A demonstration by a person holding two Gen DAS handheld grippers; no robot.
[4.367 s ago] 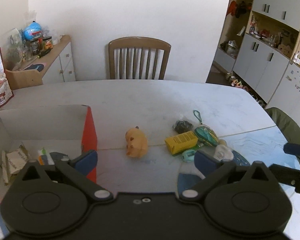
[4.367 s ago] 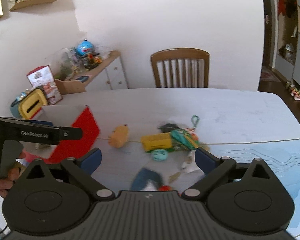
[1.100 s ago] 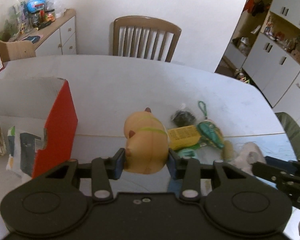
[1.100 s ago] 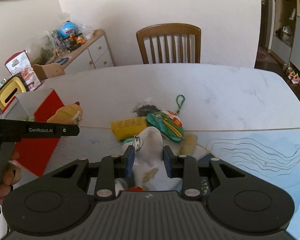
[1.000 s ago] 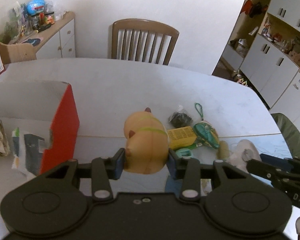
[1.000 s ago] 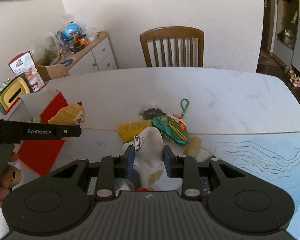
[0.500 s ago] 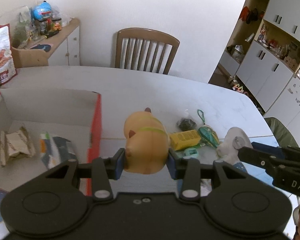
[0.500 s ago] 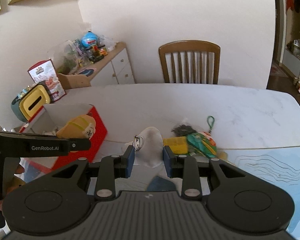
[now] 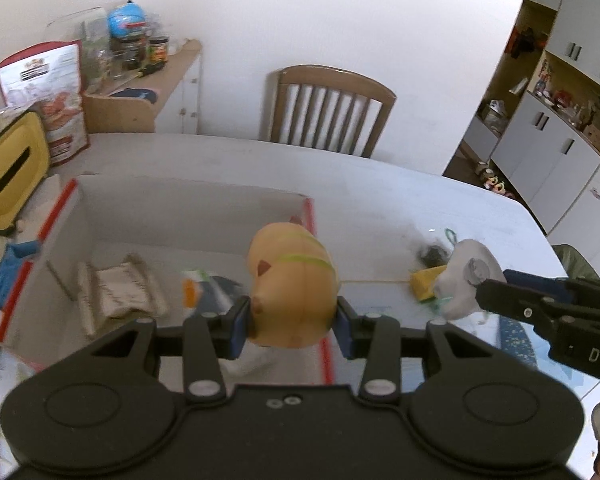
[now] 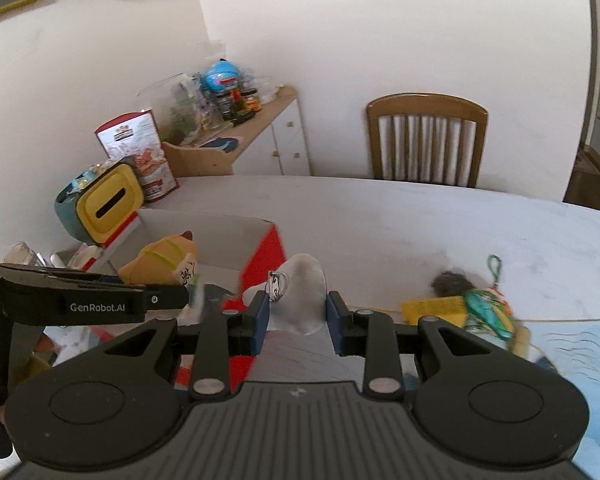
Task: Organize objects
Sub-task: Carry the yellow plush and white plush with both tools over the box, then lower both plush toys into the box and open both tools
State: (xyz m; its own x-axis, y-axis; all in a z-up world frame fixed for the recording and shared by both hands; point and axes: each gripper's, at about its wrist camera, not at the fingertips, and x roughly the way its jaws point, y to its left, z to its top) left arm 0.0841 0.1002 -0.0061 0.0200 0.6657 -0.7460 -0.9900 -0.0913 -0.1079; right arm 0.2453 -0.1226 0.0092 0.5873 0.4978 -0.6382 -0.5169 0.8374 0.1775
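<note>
The left gripper [image 9: 292, 326] is clamped on one orange plush toy [image 9: 292, 300], held above the open red-and-white box [image 9: 188, 204]. The right gripper [image 10: 296, 322] pinches one white soft item [image 10: 302, 296] with a metal ring, held beside the box's red corner. Inside the box lie two things: a beige packet [image 9: 120, 294] and a dark packet [image 9: 216, 290]. Farther right on the white table [image 10: 420, 216] sit one yellow box [image 10: 434, 309], one green pouch [image 10: 488, 312] and one dark clump [image 10: 450, 282]. Beyond stands one wooden chair [image 10: 426, 140].
</note>
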